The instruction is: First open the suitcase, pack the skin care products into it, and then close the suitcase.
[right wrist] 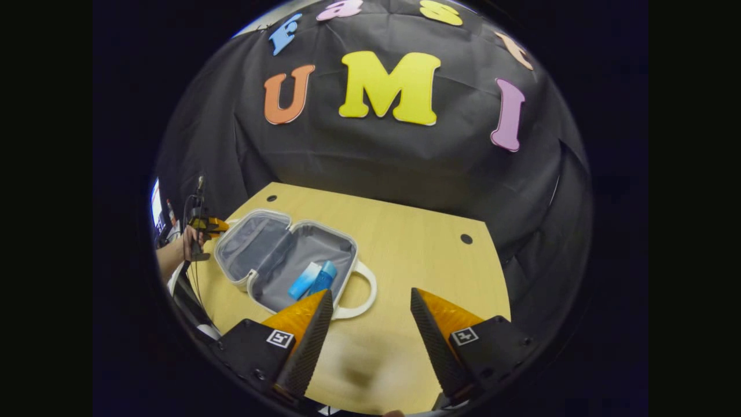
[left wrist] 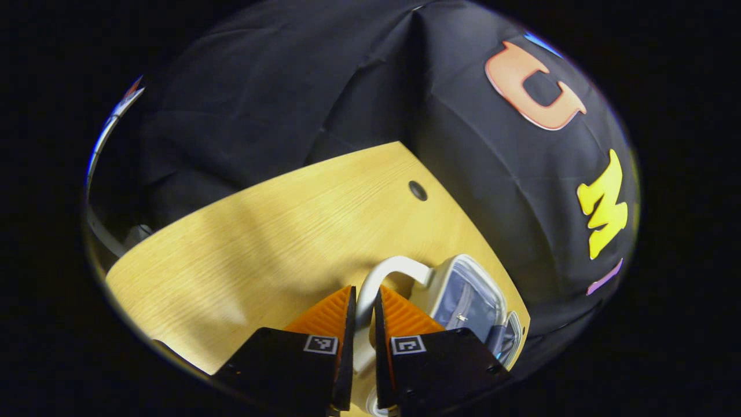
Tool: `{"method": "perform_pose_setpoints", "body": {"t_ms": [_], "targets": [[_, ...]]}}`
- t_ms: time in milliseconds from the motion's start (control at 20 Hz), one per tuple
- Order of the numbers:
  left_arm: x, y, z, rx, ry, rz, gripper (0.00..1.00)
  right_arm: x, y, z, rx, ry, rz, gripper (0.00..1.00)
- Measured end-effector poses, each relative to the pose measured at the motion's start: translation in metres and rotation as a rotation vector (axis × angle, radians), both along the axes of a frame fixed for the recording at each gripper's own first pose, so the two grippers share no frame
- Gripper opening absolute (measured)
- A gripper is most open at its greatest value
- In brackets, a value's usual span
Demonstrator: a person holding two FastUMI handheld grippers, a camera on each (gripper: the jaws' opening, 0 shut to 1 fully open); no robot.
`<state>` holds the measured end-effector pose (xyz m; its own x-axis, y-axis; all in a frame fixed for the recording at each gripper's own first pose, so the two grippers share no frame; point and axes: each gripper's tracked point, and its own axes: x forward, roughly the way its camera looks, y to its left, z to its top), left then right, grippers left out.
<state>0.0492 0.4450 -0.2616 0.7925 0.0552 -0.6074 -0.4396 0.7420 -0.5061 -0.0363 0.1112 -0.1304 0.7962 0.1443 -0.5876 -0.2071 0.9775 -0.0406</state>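
Suitcase (right wrist: 288, 259) lies open on the pale wooden table (right wrist: 417, 243) in the right gripper view, both halves flat, showing a smooth grey lining, a cream rounded shell and a looped handle at the near edge. Two skin care products (right wrist: 313, 279), a light blue tube and a darker blue bottle, rest side by side in the half nearer this camera; no writing on them can be read. The right gripper (right wrist: 366, 301) hovers over bare table just beside that handle, its ridged wedge fingers spread apart and holding nothing. At the case's far side a hand (right wrist: 188, 240) holds the left gripper (right wrist: 211, 225). The left gripper view gives the close detail: its fingers are clenched on the other cream handle (left wrist: 385, 277).
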Motion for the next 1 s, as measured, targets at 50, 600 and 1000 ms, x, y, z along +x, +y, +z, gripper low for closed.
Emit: {"method": "perform_pose_setpoints", "body": {"t_ms": [50, 600, 1000], "targets": [[0.0, -0.001, 0.02, 0.064, -0.028, -0.018, 0.16, -0.001, -0.003, 0.004, 0.012, -0.02, -0.002, 0.8], [-0.019, -0.192, 0.245, 0.576, -0.323, -0.181, 0.11, 0.002, -0.061, 0.041, 0.09, -0.18, -0.076, 0.8], [-0.017, -0.386, 0.214, 0.714, -0.403, -0.447, 0.11, -0.013, -0.122, 0.08, 0.093, -0.298, -0.122, 0.79]]}}
